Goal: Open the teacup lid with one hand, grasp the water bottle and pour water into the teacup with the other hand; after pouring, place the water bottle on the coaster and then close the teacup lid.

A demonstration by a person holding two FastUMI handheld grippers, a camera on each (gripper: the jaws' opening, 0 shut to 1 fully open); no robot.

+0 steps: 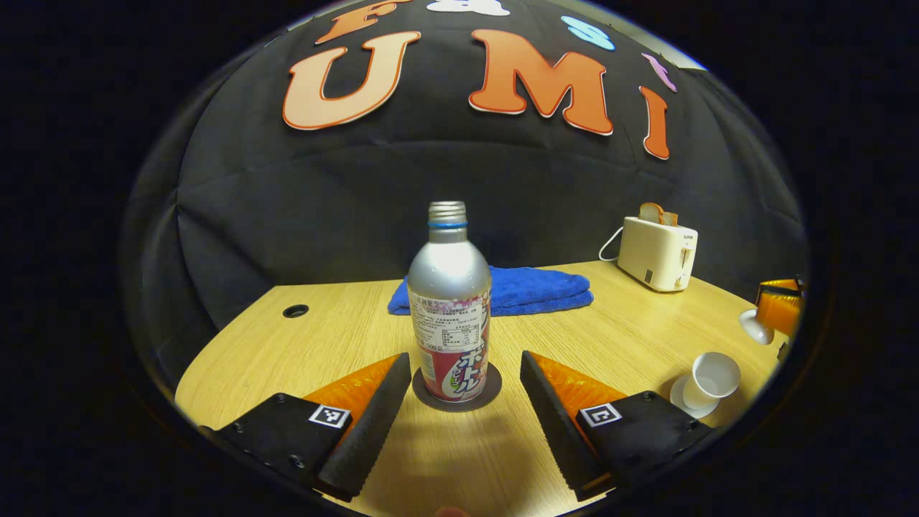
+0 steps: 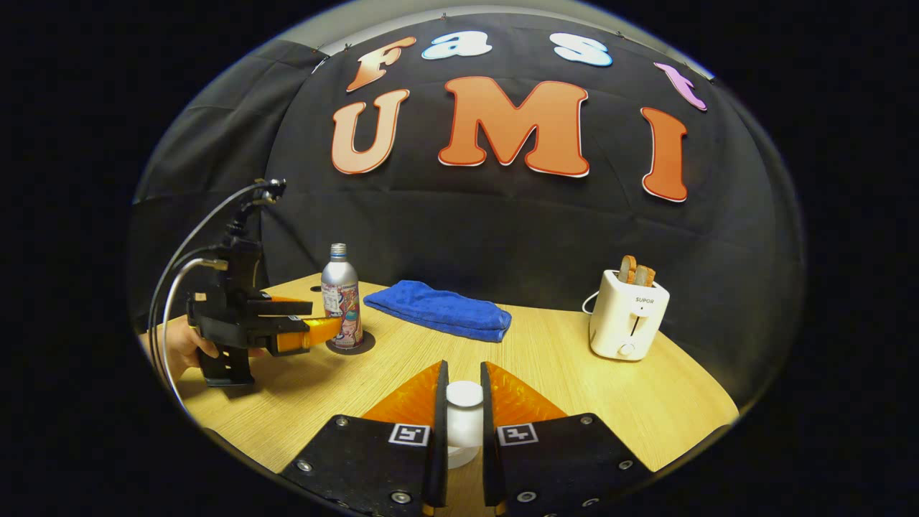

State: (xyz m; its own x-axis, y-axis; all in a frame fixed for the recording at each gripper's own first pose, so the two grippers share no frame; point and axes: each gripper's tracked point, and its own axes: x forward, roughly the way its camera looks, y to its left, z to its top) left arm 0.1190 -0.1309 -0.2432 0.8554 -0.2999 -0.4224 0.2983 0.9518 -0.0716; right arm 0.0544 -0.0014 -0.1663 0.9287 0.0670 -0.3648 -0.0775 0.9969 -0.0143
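A silver water bottle (image 1: 449, 309) without a cap stands upright on a dark round coaster (image 1: 488, 395). My left gripper (image 1: 465, 359) is open, its fingers flanking the bottle's lower part with a gap on each side. The open white teacup (image 1: 712, 379) sits on a saucer at the right, and beyond it the right gripper (image 1: 779, 309) holds the white lid (image 1: 755, 327) off the cup. In the right gripper view my right gripper (image 2: 464, 402) is shut on the teacup lid (image 2: 464, 409). Far left there, the left gripper (image 2: 327, 327) sits at the bottle (image 2: 339, 291) on its coaster (image 2: 362, 345).
A folded blue towel (image 1: 531, 287) lies behind the bottle. A white toaster (image 2: 627, 323) with bread slices stands at the back right. A cable hole (image 1: 295, 311) is at the table's far left. A hand (image 2: 183, 345) holds the left gripper.
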